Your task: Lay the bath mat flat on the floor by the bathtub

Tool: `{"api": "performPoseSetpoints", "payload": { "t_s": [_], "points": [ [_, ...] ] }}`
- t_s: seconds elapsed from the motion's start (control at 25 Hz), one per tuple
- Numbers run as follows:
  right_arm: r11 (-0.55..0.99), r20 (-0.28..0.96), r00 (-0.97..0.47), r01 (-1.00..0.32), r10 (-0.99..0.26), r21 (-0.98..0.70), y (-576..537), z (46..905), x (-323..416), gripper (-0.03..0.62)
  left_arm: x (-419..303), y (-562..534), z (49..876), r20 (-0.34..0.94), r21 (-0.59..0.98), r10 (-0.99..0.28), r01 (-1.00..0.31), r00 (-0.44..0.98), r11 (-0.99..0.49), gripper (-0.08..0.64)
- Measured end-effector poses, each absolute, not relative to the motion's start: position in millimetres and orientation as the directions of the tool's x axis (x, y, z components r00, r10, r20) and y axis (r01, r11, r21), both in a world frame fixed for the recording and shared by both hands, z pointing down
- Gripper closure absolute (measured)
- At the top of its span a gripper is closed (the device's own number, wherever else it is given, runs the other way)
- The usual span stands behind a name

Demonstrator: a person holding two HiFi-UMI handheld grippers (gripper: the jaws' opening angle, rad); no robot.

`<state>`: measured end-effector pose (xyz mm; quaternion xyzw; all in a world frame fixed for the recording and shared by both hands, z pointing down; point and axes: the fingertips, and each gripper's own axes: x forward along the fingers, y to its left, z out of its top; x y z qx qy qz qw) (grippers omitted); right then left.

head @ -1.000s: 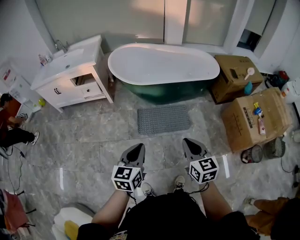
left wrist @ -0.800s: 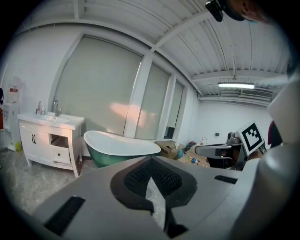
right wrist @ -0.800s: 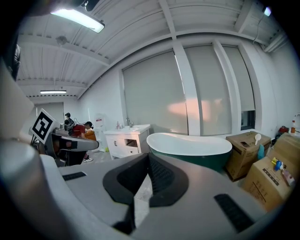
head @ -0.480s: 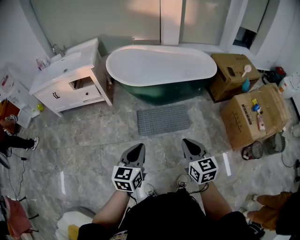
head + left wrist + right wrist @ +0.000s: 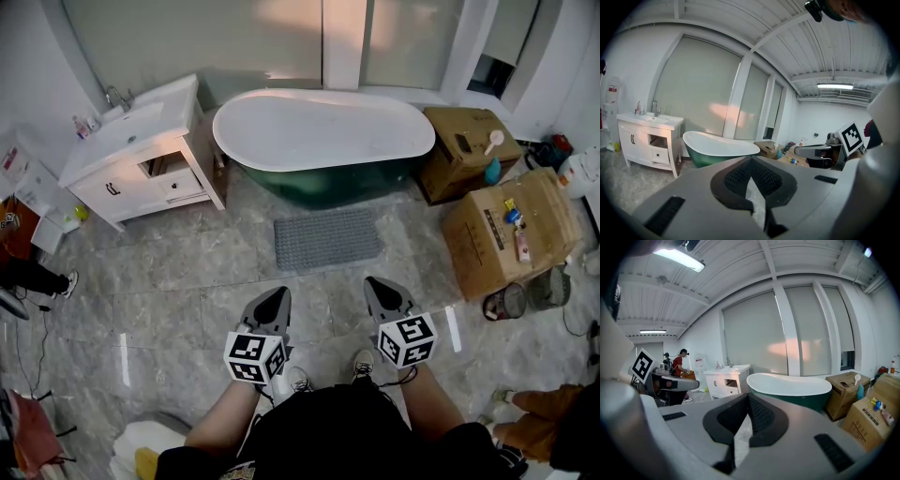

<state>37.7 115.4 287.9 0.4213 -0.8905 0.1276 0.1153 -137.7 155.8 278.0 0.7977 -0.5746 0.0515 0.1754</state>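
Grey marble floor [image 5: 187,272] is filling the head view. Only this view is showing the grey rectangular textured bath mat [image 5: 328,239], lying flat just beside the white-and-green oval bathtub [image 5: 323,127], well apart from the left gripper [image 5: 275,298] and right gripper [image 5: 382,289]. Left gripper view: jaws are pressing together on nothing, with a white vanity cabinet [image 5: 649,136] behind. Right gripper view: jaws are likewise clenched and empty, with brown cardboard boxes [image 5: 846,394] at right.

Person [image 5: 28,275] cut off at L edge, bottles [image 5: 85,123] on vanity [image 5: 120,190] too small to ID
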Motion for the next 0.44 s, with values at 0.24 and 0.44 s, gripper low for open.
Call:
{"api": "performPoseSetpoints", "payload": {
  "t_s": [0.24, 0.44],
  "points": [
    [0.618, 0.312, -0.623, -0.776, -0.717, -0.128, 115.6, 286.9, 39.5, 0.575, -134.4, 156.8, 277.7, 0.285, 0.219, -0.898, -0.935, 0.334, -0.279, 0.543],
    [0.623, 0.311, -0.626, -0.772, -0.715, -0.124, 116.8, 284.5, 43.3, 0.577, -130.2, 158.2, 275.4, 0.285, 0.215, -0.898, -0.936, 0.334, -0.280, 0.543]
  ]
}}
